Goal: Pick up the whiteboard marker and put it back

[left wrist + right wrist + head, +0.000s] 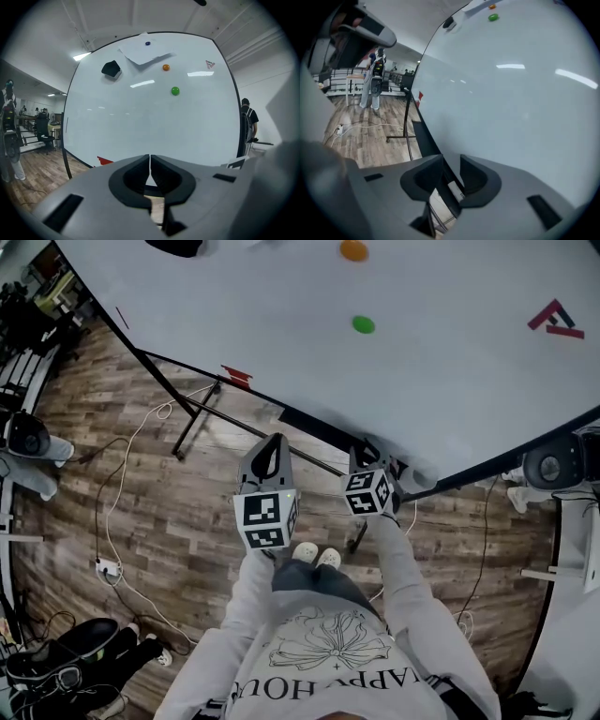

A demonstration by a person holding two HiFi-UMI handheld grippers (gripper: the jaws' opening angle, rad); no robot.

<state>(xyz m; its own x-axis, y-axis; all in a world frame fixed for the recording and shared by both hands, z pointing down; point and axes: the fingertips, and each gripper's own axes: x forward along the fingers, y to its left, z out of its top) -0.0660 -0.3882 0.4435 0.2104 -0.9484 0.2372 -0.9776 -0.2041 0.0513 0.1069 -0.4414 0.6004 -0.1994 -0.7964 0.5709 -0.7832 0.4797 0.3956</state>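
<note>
The marker [454, 188] lies on the board's tray [423, 137], between the jaws of the right tool [451, 161], which stand apart and press on nothing. The risk, I judge, is in pulling away — a jaw dragged sideways could knock the marker off the narrow tray onto the floor [141, 521]. The left tool [150, 159] is closed and empty, off to the left and out of the way. The board [140, 117] stands close behind. The magnets [175, 91], an eraser [111, 68] and a paper [143, 51] sit far up it — no obstacle.

Glossy, smooth whiteboard [422, 381]; wood-plank floor [169, 521]; matt grey plastic on the left claw [150, 158]
</note>
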